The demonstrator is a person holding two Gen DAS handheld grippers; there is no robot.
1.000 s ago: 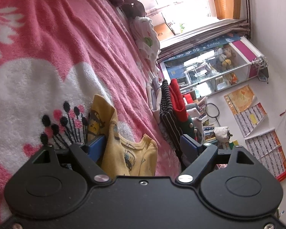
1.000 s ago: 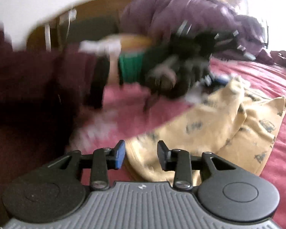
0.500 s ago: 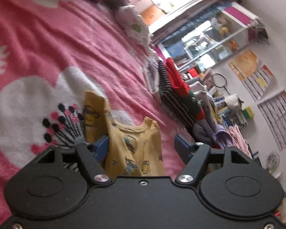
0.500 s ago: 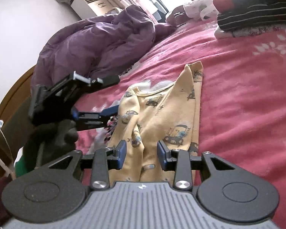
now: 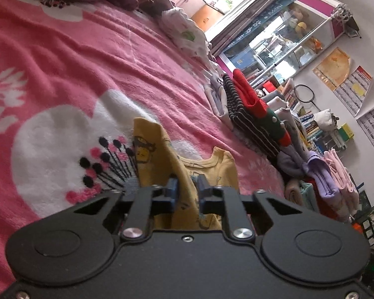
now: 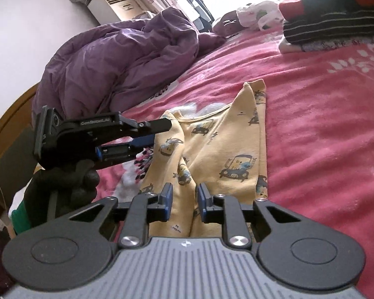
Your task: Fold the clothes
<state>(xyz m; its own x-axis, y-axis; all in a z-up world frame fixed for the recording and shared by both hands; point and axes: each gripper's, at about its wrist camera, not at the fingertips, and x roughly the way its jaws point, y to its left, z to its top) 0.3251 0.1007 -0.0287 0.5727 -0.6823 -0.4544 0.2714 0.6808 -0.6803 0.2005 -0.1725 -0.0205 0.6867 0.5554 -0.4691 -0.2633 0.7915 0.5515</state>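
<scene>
Yellow shirt (image 6: 227,147) lies half-folded on pink blanket (image 6: 324,124), left gripper (image 5: 187,186) and right gripper (image 6: 183,196) each narrowed on a ridge, final folds left.

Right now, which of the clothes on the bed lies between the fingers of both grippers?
The yellow shirt with car prints, spread on the pink blanket. The striped, red and green clothes sit stacked farther away, untouched.

One yellow shirt (image 6: 219,149), two claws
</scene>
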